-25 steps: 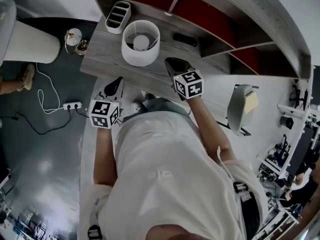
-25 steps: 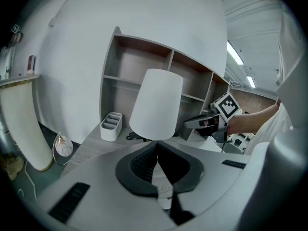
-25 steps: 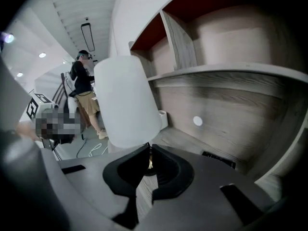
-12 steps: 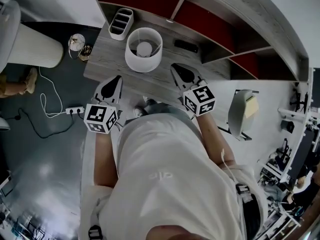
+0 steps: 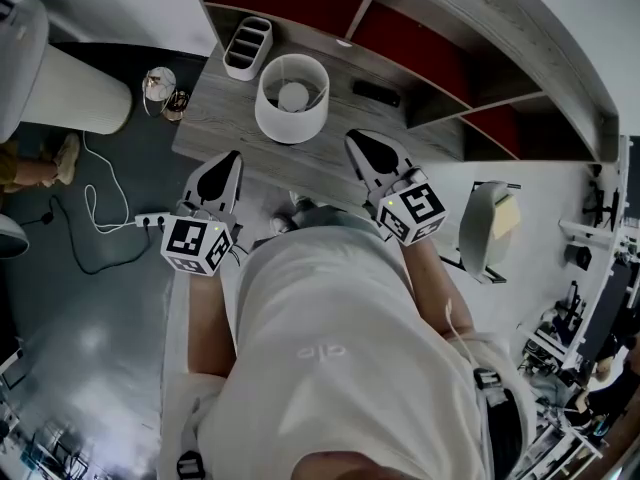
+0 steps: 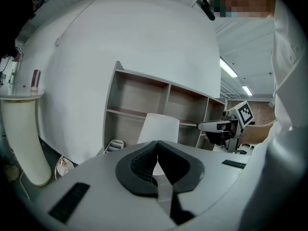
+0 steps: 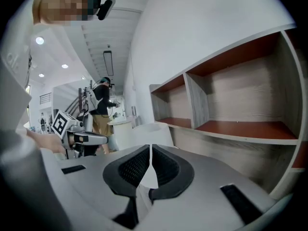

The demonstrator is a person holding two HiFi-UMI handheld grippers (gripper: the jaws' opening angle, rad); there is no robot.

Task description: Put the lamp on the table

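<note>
Both jaw pairs pressed together, empty: left gripper point(image 5: 231, 157), right gripper point(image 5: 353, 137). Lamp point(image 5: 291, 98) upright on table point(image 5: 222, 120), ahead between them, untouched. Placing looks done; next, only pull clear.

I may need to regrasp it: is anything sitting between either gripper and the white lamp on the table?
Nothing visible does. Only bare table lies between the lamp and the left gripper and right gripper, both shut and empty.

A lab or workshop (hardly a home): equipment stands point(image 5: 590, 308) crowd one edge, a power strip point(image 5: 150, 220) trails cable across the grey floor point(image 5: 80, 348) beside the bench point(image 5: 225, 118), strip lights point(image 6: 230, 71) overhead.
</note>
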